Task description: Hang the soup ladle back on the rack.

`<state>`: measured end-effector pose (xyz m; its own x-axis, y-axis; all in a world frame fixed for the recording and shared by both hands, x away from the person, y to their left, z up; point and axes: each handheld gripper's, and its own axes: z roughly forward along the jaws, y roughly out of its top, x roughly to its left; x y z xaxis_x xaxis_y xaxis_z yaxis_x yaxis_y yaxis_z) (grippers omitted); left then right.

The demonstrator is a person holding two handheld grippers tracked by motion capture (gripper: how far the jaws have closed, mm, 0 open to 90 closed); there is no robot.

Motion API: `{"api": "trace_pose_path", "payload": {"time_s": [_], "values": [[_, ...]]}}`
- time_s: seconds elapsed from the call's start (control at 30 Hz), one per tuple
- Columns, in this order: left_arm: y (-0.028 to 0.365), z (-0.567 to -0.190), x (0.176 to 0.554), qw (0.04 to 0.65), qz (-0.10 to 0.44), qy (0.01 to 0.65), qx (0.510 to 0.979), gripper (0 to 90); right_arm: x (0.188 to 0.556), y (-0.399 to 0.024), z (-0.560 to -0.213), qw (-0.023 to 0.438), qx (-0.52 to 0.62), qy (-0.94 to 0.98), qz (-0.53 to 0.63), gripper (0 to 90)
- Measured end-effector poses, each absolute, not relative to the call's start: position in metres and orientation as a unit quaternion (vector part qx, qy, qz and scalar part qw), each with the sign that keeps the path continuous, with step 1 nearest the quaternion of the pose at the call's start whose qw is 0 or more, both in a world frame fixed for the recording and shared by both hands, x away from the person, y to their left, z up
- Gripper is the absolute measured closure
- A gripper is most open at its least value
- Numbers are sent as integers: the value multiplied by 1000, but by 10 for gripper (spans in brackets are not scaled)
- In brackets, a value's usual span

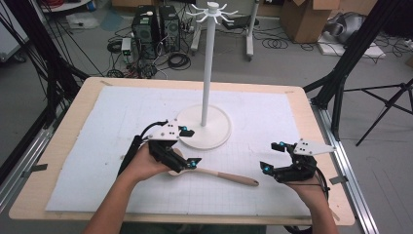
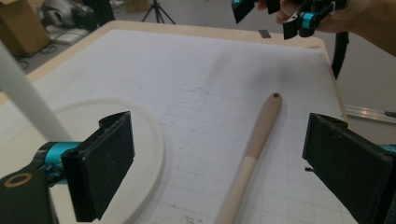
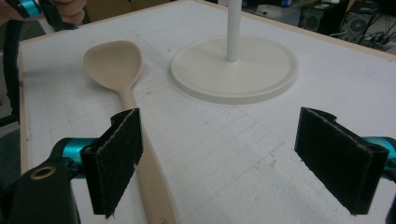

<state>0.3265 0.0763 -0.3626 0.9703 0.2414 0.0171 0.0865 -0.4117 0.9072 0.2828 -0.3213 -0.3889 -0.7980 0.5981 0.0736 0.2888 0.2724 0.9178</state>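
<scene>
Wooden spoon lies flat on the white gridded mat covering the bench, near the front edge, between the two hands. Bowl end sits under the left tongs in the high view, handle runs toward the right tongs, tip stopping just short of them. Left tongs: jaws wide apart, nothing between the pads; in the left gripper view the spoon handle runs up the middle of the gap on the mat, with the hanging hole at its far end visible, no pad touching it as far as I can tell. Right tongs: jaws also wide apart, holding nothing; in the right gripper view the spoon passes just inside the left-hand pad, bowl facing up at the far end, contact with the pad not clear. White hook stand is upright mid-bench, round base flat on the mat just behind the left tongs and beside the spoon bowl; the right gripper view shows bowl and base near each other but apart. Stand top carries a ring of hooks, all bare. Both hands grip the tools from the near side of the bench.
</scene>
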Motion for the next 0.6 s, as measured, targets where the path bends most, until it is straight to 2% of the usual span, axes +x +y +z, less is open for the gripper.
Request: {"api": "trace_pose_path", "payload": {"time_s": [0.43, 0.6], "values": [[15, -390, 335, 444, 42, 64, 893, 99, 283, -325, -388, 142, 288, 778, 540, 144], [-5, -400, 336, 409, 36, 46, 911, 141, 283, -326, -388, 141, 289, 778, 540, 144]]}}
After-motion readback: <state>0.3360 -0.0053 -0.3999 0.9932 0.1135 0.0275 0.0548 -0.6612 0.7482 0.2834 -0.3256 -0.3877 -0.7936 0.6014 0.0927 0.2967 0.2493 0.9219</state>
